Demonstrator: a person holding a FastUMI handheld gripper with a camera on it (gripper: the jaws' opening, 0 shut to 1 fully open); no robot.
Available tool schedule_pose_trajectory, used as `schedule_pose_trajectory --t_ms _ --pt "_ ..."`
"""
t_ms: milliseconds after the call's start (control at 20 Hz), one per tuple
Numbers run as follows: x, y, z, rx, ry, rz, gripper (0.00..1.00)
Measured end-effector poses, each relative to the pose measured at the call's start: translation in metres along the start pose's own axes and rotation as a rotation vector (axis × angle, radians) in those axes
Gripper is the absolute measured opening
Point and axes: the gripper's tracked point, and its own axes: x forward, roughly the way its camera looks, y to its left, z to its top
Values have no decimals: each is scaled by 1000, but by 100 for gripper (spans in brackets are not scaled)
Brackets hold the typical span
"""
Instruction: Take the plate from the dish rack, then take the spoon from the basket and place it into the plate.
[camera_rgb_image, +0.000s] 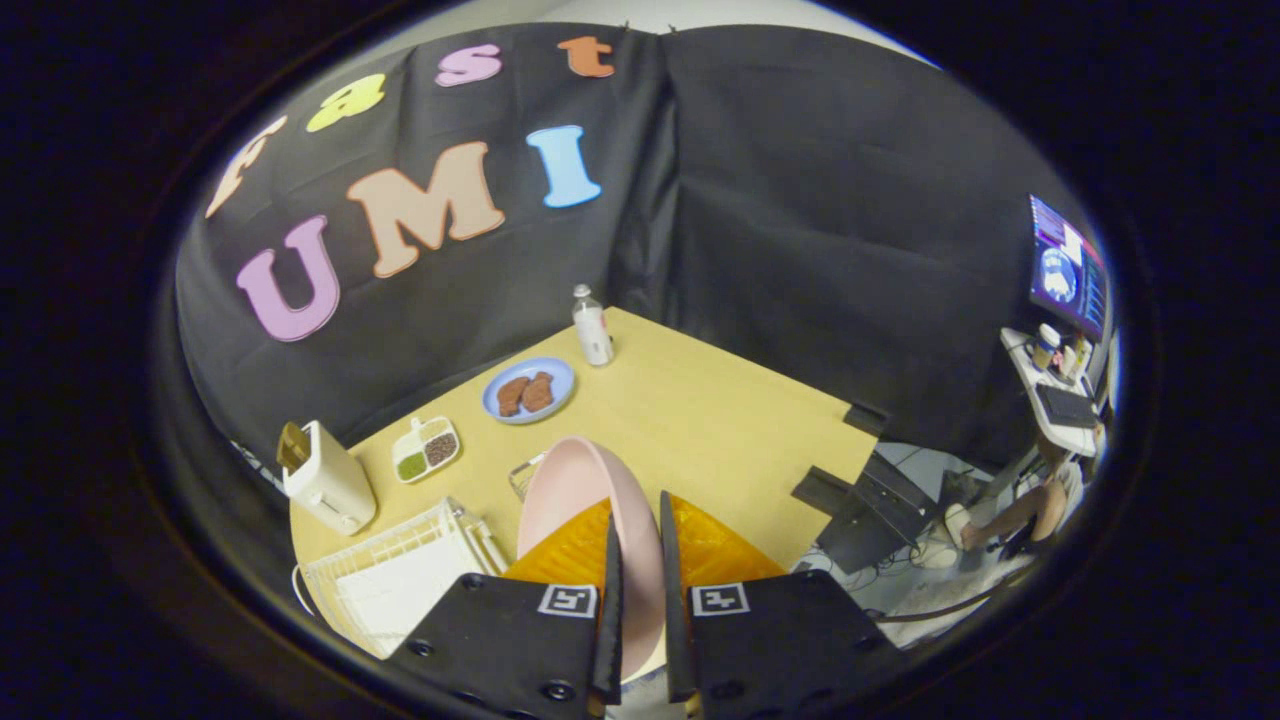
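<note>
A pink plate (585, 500) stands on edge between my fingers, lifted above the wooden table (700, 420). My gripper (638, 580) is shut on the plate's rim, with both black fingers (610, 600) pressed against it. The white dish rack (400, 570) sits below and to the left of the fingers. A wire basket (525, 472) peeks out just behind the plate's left edge; the spoon is hidden from me.
A white toaster (325, 478) stands beyond the rack. A divided dish of seasonings (427, 449), a blue plate with brown food (528, 391) and a small bottle (592, 326) lie farther back. A person sits at a desk with a monitor (1068, 268) to the right.
</note>
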Motion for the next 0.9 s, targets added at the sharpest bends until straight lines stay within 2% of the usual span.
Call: schedule_pose_trajectory --t_ms 350,900 --pt "54 -38 -51 83 68 -64 20" --pt "105 -43 -113 135 129 -53 20"
